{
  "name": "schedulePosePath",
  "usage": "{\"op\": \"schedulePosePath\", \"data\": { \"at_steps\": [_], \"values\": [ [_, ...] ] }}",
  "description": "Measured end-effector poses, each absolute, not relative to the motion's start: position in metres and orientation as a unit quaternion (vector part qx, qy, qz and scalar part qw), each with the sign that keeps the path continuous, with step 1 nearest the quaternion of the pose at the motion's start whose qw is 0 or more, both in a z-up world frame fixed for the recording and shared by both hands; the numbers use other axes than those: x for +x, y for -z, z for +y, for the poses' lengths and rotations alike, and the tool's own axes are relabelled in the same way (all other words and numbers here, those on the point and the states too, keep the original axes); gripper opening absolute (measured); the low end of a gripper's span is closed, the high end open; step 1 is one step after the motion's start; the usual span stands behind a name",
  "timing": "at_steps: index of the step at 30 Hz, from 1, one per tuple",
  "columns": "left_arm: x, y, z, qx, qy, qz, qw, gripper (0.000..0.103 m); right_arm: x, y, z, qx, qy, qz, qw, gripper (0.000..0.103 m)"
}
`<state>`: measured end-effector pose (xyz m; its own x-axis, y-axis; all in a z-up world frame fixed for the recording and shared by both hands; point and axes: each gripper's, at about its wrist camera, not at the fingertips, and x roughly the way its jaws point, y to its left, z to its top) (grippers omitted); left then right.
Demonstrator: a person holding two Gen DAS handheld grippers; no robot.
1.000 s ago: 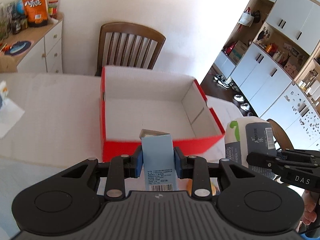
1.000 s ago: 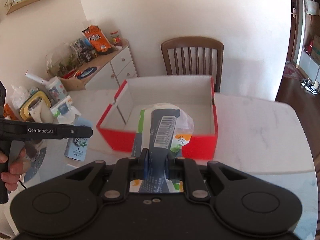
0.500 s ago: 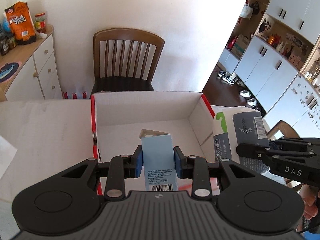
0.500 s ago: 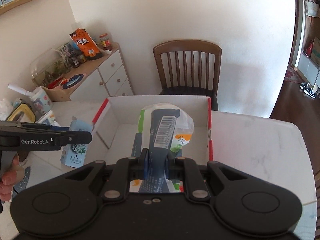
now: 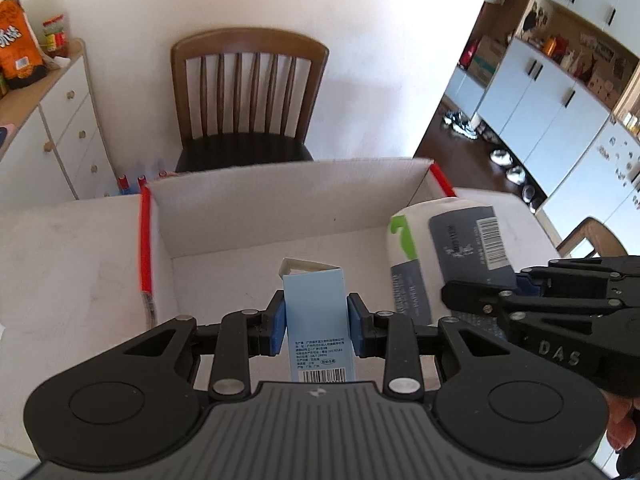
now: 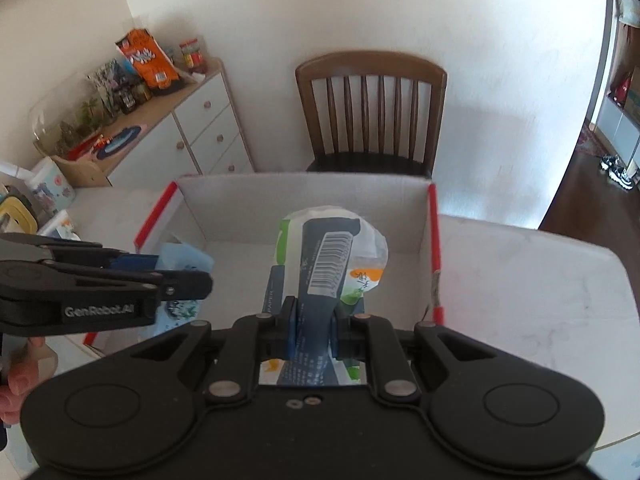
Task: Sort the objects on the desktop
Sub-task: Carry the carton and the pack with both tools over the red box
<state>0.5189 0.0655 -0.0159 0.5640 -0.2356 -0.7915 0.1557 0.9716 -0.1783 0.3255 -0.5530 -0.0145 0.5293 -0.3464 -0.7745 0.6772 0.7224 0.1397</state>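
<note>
wooden chair [image 5: 248, 96] against white wall [image 5: 360, 40]

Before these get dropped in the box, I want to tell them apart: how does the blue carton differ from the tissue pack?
The blue carton is a stiff, straight-edged box; the tissue pack is a soft plastic bundle, pinched where it is gripped. The carton is plain pale blue; the pack is white with green and dark panels. The carton looks slimmer than the pack. Both carry barcodes, and each is clamped in a tool above the open box.
</note>
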Motion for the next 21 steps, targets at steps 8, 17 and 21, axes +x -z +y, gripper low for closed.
{"op": "schedulePosePath", "data": {
  "at_steps": [8,17,21],
  "values": [
    [0.535,0.049,0.064,-0.024,0.102,0.48,0.871,0.03,0.339,0.043,-0.558,0.222,0.29,0.41,0.836,0.015],
    [0.55,0.07,0.061,-0.016,0.098,0.514,0.852,0.03,0.351,0.064,-0.561,0.218,0.281,0.448,0.82,0.015],
    [0.556,0.077,0.059,-0.01,0.088,0.53,0.844,0.03,0.353,0.071,-0.56,0.214,0.284,0.463,0.812,0.015]
  ]
}}
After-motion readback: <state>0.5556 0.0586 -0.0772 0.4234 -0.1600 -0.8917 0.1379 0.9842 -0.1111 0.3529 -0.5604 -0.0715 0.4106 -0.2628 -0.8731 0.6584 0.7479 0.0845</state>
